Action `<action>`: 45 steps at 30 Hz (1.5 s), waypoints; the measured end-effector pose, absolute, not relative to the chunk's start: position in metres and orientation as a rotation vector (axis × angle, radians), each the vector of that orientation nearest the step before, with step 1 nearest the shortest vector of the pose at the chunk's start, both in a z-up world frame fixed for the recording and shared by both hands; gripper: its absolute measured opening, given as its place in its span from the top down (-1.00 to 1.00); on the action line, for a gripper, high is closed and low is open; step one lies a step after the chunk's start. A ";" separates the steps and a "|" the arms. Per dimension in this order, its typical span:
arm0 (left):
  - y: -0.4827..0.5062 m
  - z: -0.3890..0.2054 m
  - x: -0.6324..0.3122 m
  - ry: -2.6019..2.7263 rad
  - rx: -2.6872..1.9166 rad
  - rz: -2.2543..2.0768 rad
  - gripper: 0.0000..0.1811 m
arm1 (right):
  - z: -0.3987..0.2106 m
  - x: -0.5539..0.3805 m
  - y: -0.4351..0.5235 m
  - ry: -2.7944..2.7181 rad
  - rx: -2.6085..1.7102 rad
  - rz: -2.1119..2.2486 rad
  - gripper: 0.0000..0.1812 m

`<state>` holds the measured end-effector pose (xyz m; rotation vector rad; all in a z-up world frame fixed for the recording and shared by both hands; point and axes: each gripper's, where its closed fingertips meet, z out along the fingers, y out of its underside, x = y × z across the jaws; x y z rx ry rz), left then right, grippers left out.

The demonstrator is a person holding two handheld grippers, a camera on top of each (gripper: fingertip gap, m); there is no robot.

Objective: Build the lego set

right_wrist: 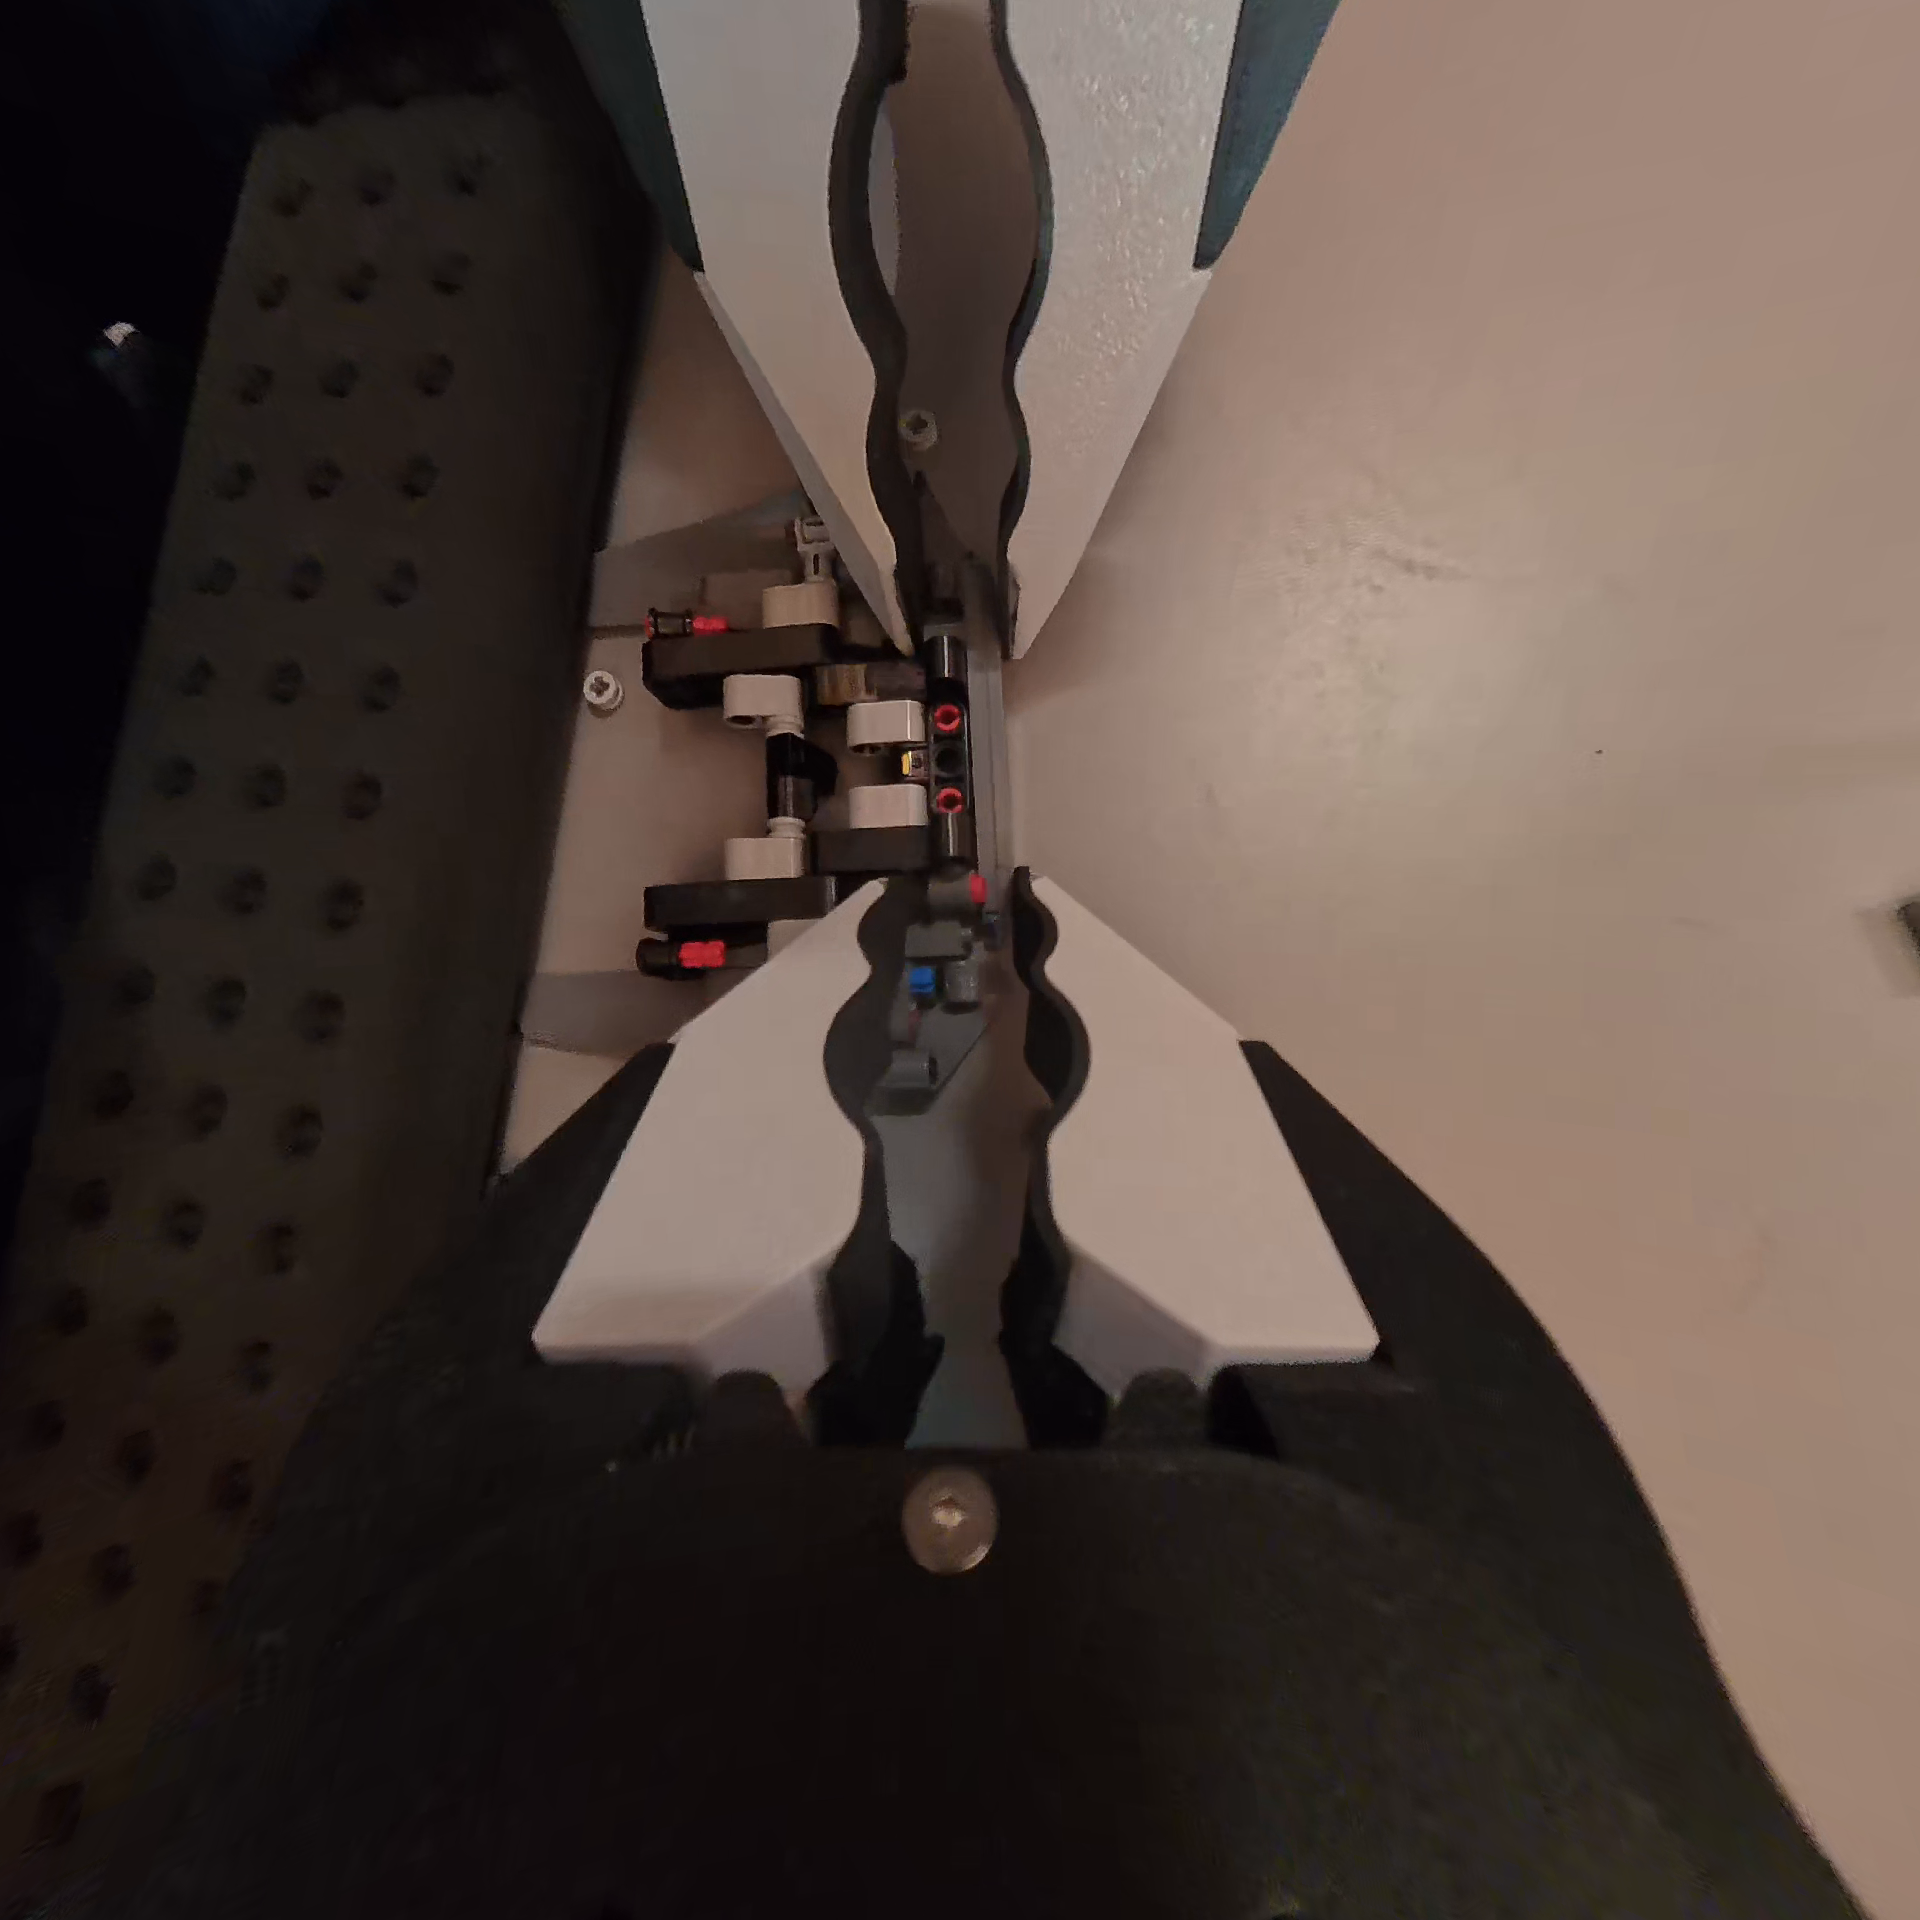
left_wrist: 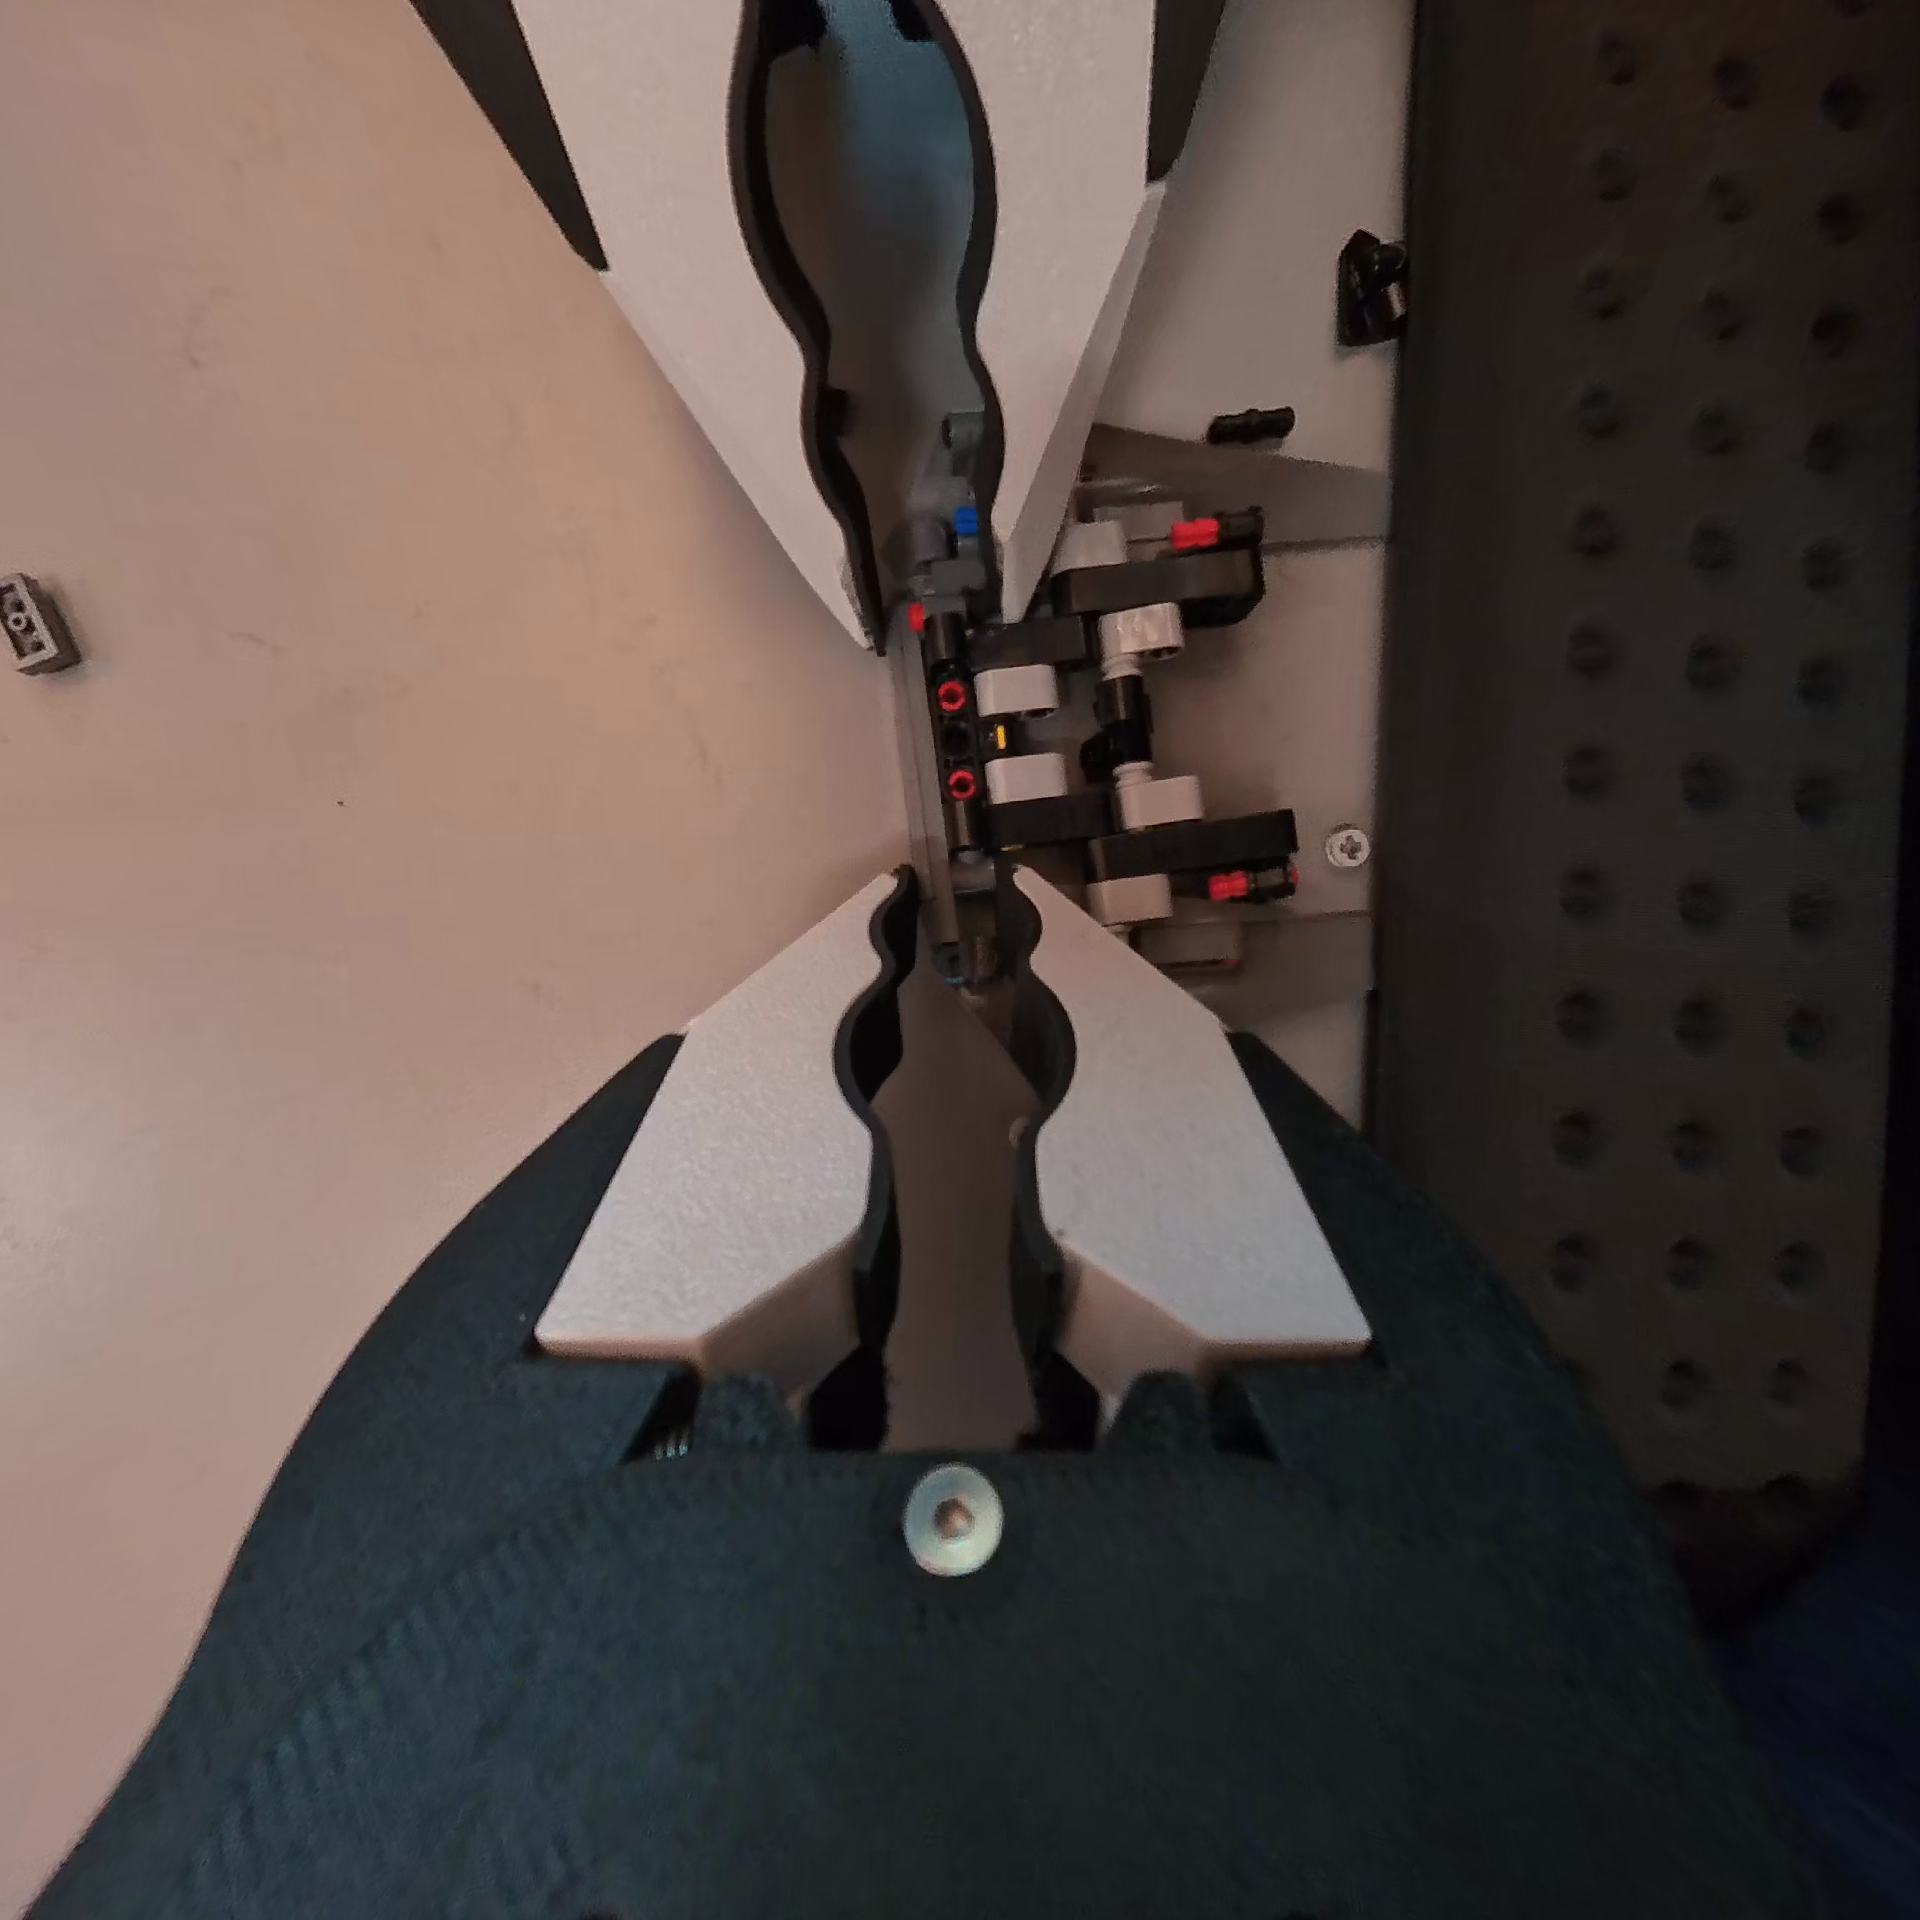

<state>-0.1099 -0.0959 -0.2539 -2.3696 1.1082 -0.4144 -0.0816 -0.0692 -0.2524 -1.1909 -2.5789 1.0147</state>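
Both of my grippers are pinching the same lego assembly (left_wrist: 1049, 727) from opposite ends. The left gripper (left_wrist: 961, 914) is squeezing its jaws onto the dark grey end of the long beam, and the right gripper (right_wrist: 951, 904) is closing on the other end, where the blue pin (right_wrist: 920, 982) and grey connectors are sitting between its fingers. Just beyond my tips, the black perforated beam with red pins (right_wrist: 948, 758) is spanning the gap between the two grips, and black liftarms with white connectors are branching off toward the dark perforated mat (left_wrist: 1683, 727).

Judging by this, I am partway through: a sizeable sub-assembly is already joined. Loose pieces are still waiting: a black pin (left_wrist: 1252, 424) and another black part (left_wrist: 1371, 286) beyond my left tips, and a grey brick (left_wrist: 36, 623) far off to the side. Whether the beam is fully seated I cannot quite tell, since my fingers are covering the joints.
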 end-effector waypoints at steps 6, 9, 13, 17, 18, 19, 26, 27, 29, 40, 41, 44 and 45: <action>-0.096 -0.254 -0.110 1.104 -2.367 -0.419 0.86 | -0.254 -0.081 -0.068 -2.579 -1.258 1.039 0.82; -0.096 -0.254 -0.109 1.103 -2.367 -0.427 0.86 | -0.254 -0.081 -0.067 -2.579 -1.278 1.051 0.83; -0.096 -0.254 -0.109 1.098 -2.367 -0.434 0.86 | -0.254 -0.081 -0.067 -2.572 -1.286 1.069 0.85; -0.096 -0.254 -0.109 1.094 -2.366 -0.442 0.86 | -0.253 -0.082 -0.066 -2.569 -1.267 1.050 0.85; -0.096 -0.254 -0.109 1.092 -2.365 -0.445 0.85 | -0.253 -0.083 -0.066 -2.566 -1.268 1.052 0.86; -0.096 -0.254 -0.109 1.089 -2.366 -0.450 0.85 | -0.253 -0.083 -0.066 -2.563 -1.275 1.057 0.86; -0.096 -0.254 -0.109 1.071 -2.366 -0.479 0.85 | -0.250 -0.085 -0.065 -2.542 -1.281 1.090 0.86; -0.096 -0.254 -0.109 1.069 -2.366 -0.481 0.85 | -0.250 -0.085 -0.065 -2.537 -1.277 1.091 0.86; -0.096 -0.254 -0.109 1.064 -2.367 -0.488 0.85 | -0.248 -0.086 -0.065 -2.532 -1.273 1.097 0.86; -0.095 -0.254 -0.108 1.049 -2.367 -0.514 0.85 | -0.248 -0.088 -0.062 -2.510 -1.279 1.111 0.85; -0.095 -0.254 -0.109 1.045 -2.367 -0.516 0.85 | -0.249 -0.089 -0.061 -2.509 -1.283 1.106 0.85; -0.093 -0.254 -0.110 1.022 -2.371 -0.530 0.85 | -0.250 -0.089 -0.059 -2.509 -1.303 1.104 0.85; -0.093 -0.254 -0.110 1.017 -2.372 -0.534 0.85 | -0.251 -0.088 -0.058 -2.517 -1.315 1.105 0.85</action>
